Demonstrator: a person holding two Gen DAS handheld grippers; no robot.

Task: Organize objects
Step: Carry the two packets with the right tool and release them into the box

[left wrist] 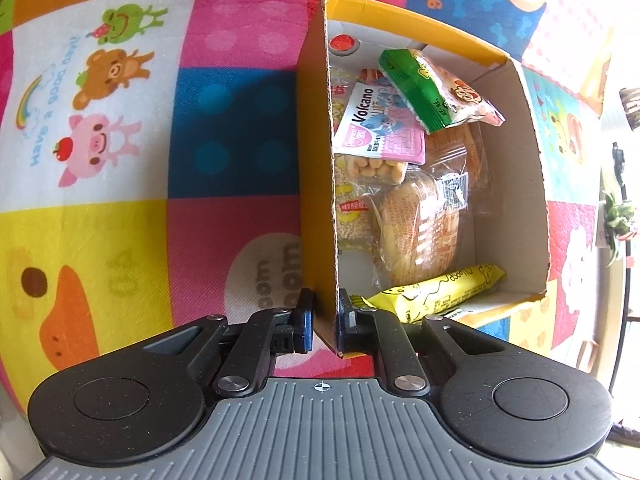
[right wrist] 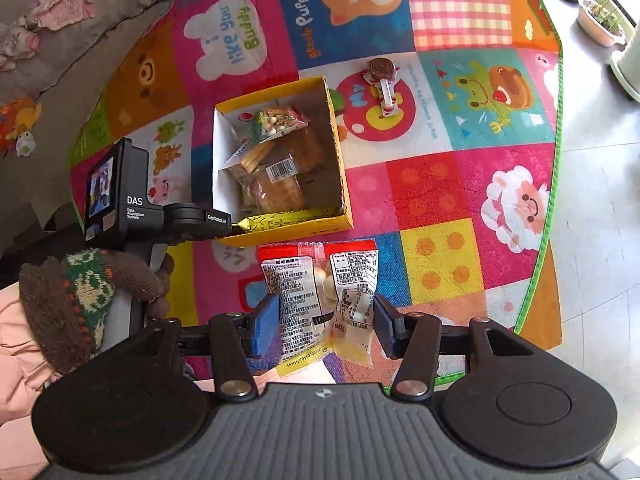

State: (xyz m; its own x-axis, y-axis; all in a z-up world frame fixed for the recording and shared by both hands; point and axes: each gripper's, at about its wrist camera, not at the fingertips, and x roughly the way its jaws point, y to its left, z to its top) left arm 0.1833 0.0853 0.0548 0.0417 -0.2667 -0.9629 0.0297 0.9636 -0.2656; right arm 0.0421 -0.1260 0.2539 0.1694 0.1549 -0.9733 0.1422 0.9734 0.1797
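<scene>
Colourful patchwork play mat (right wrist: 440, 184) with cartoon animals covered the floor, its green-edged border meeting pale floor tiles at the right of the right wrist view.

Low in the left wrist view, the left gripper (left wrist: 324, 320) straddled the near wall of a yellow cardboard box (left wrist: 316, 200), one finger outside and one inside. Its fingers (left wrist: 306, 320) stood only narrowly apart; the inner pad lay against the cardboard while a thin gap showed beside the outer blue pad, so the wall was between them but not pressed from both sides. Just past the inner finger lay a yellow snack bar wrapper (left wrist: 440, 288) along the box's lower edge. Further up sat a clear-wrapped bread pack (left wrist: 420, 232), then a pink Volcano packet (left wrist: 380, 128), and at the top a green snack bag (left wrist: 436, 88) tilted over the others.

At the bottom centre of the right wrist view, the right gripper (right wrist: 326, 322) had its fingers partly spread and clamped on a clear snack packet (right wrist: 320, 300) with a red top strip, held above the mat. Directly beyond it, at centre frame, was the box, with the other gripper at its lower left corner, carried by a hand in a knitted brown glove (right wrist: 80, 296). Above and right of the box a small toy (right wrist: 382, 80) lay on the mat. Potted plants (right wrist: 600, 20) stood at the upper right.
</scene>
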